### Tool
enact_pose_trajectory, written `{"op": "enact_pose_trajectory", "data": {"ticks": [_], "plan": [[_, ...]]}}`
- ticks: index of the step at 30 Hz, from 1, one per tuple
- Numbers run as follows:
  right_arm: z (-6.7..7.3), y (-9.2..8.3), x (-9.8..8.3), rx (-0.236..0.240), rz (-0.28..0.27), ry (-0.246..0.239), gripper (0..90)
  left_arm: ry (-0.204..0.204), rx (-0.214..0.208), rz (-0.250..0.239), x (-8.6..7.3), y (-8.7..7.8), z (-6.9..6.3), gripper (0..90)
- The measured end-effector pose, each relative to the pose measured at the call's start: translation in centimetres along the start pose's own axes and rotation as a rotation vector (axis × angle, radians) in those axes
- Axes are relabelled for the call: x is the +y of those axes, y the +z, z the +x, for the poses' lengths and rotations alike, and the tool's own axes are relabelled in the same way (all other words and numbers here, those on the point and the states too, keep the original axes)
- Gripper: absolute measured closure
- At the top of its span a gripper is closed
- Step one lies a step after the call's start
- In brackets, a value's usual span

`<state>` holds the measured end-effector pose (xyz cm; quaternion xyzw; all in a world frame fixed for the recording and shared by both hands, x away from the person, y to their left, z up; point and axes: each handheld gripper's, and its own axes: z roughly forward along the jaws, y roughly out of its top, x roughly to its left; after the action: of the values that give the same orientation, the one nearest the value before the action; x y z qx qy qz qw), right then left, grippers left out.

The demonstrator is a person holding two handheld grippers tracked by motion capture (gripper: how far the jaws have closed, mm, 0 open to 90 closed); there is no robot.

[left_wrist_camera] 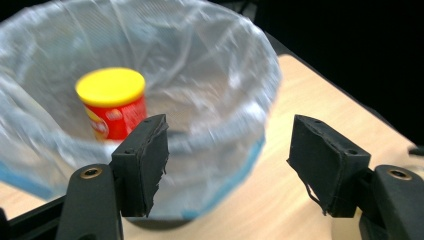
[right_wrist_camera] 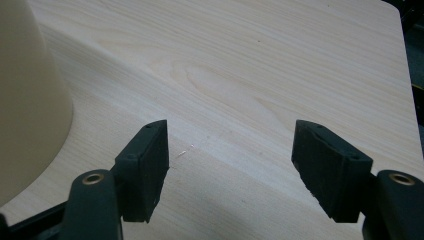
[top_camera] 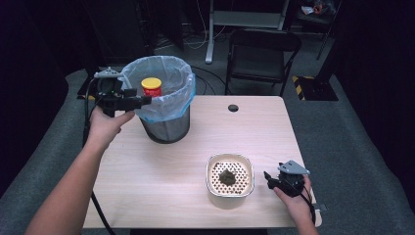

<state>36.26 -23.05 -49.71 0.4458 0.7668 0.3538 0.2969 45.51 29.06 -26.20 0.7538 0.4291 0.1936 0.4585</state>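
Left gripper (left_wrist_camera: 227, 165) held with jaws spread, nothing between (red can (left_wrist_camera: 112, 102) seen beyond, inside lined bin (top_camera: 164, 98)). Right gripper (right_wrist_camera: 230, 170) spread too, nothing gripped, over wooden table (top_camera: 161, 171). Dark room seen behind.

Mesh bin (top_camera: 165, 125) with plastic liner (top_camera: 182, 90) blocks the desk's (top_camera: 147, 181) far-left corner; red can (top_camera: 151, 87) with yellow lid sits inside, bin mouth open from above. Left gripper (top_camera: 145, 101) at the bin's left rim. Cream perforated container (top_camera: 230, 181) blocks the near edge right of centre, right gripper (top_camera: 269, 177) just beside it. Desk centre, near-left and far-right bare. Folding chair (top_camera: 262, 54) beyond the far edge.
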Motion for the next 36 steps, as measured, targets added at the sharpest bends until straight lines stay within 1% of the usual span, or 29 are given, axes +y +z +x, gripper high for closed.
{"op": "enact_pose_trajectory", "data": {"ticks": [2, 4, 5, 6, 7, 8, 10, 11, 12, 13, 15, 17, 18, 20, 23, 26, 27, 28, 31, 32, 33, 35, 36], "plan": [[-0.1, 0.0, 0.0, 0.002, 0.003, -0.001, 30.8, 0.013, -0.013, 0.007, -1.1, -0.3, -0.3, 33.4], [-0.1, -0.1, 0.0, 0.002, 0.006, 0.004, 30.8, 0.014, -0.019, 0.009, -2.1, -0.3, -0.4, 33.9], [-0.1, -0.1, 0.0, 0.002, 0.006, 0.004, 30.8, 0.014, -0.019, 0.009, -2.1, -0.3, -0.4, 34.5], [-0.2, 0.0, -0.1, -0.002, 0.001, 0.003, 30.8, 0.015, -0.025, 0.013, -3.5, -0.2, -0.5, 35.0], [-0.2, 0.0, -0.1, -0.002, 0.001, 0.003, 30.8, 0.015, -0.025, 0.013, -3.5, -0.2, -0.5, 35.2], [-0.2, -0.1, -0.1, -0.001, 0.005, 0.006, 30.8, 0.013, -0.02, 0.009, -4.7, 0.0, -0.5, 35.6], [-0.2, -0.1, -0.1, -0.006, 0.003, 0.014, 30.8, 0.015, -0.018, 0.021, -6.0, 0.4, -0.5, 35.8], [-0.3, -0.1, -0.1, -0.006, 0.001, 0.012, 30.8, 0.012, -0.019, 0.028, -6.6, 0.6, -0.4, 36.0], [-0.3, -0.1, -0.1, -0.008, 0.002, 0.013, 30.8, 0.007, -0.021, 0.037, -7.7, 1.0, -0.4, 36.2], [-0.3, -0.1, -0.1, -0.008, 0.002, 0.013, 30.8, 0.007, -0.021, 0.037, -7.7, 1.0, -0.4, 36.6], [-0.3, -0.1, -0.1, -0.007, 0.003, 0.007, 30.8, 0.001, -0.021, 0.035, -8.7, 1.2, -0.3, 36.6], [-0.3, -0.1, -0.2, -0.008, 0.003, 0.008, 30.8, -0.011, -0.02, 0.024, -9.8, 1.4, -0.1, 36.8], [-0.3, -0.1, -0.2, -0.009, 0.006, 0.018, 30.8, -0.02, -0.019, 0.019, -10.3, 1.4, 0.0, 36.8], [-0.4, -0.1, -0.2, -0.01, 0.004, 0.017, 30.8, -0.035, -0.017, 0.006, -11.4, 1.6, 0.2, 37.3], [-0.4, -0.1, -0.3, -0.016, 0.005, 0.022, 30.8, -0.046, -0.01, -0.002, -12.8, 1.7, 0.6, 37.3], [-0.5, -0.1, -0.3, -0.016, 0.006, 0.019, 30.8, -0.063, -0.006, -0.023, -14.6, 1.7, 0.9, 37.3], [-0.5, -0.2, -0.3, -0.011, 0.007, 0.02, 30.8, -0.06, -0.007, -0.025, -15.1, 1.7, 1.0, 37.2], [-0.5, -0.2, -0.3, -0.012, 0.008, 0.022, 30.8, -0.066, -0.003, -0.027, -15.7, 1.7, 1.1, 37.3], [-0.6, -0.1, -0.4, -0.01, 0.012, 0.012, 30.8, -0.063, 0.011, -0.016, -17.3, 1.7, 1.4, 37.4], [-0.5, -0.1, -0.4, -0.014, 0.012, 0.02, 30.8, -0.078, 0.011, -0.01, -18.0, 1.8, 1.5, 37.4], [-0.5, -0.1, -0.4, -0.015, 0.011, 0.022, 30.8, -0.085, 0.011, -0.004, -18.4, 1.9, 1.6, 37.4], [-0.5, 0.0, -0.4, -0.016, 0.01, 0.022, 30.8, -0.094, 0.011, 0.009, -19.4, 2.1, 1.8, 37.2], [-0.5, -0.1, -0.4, -0.012, 0.016, 0.011, 30.8, -0.094, 0.014, 0.012, -19.9, 2.2, 1.8, 37.2]]}}
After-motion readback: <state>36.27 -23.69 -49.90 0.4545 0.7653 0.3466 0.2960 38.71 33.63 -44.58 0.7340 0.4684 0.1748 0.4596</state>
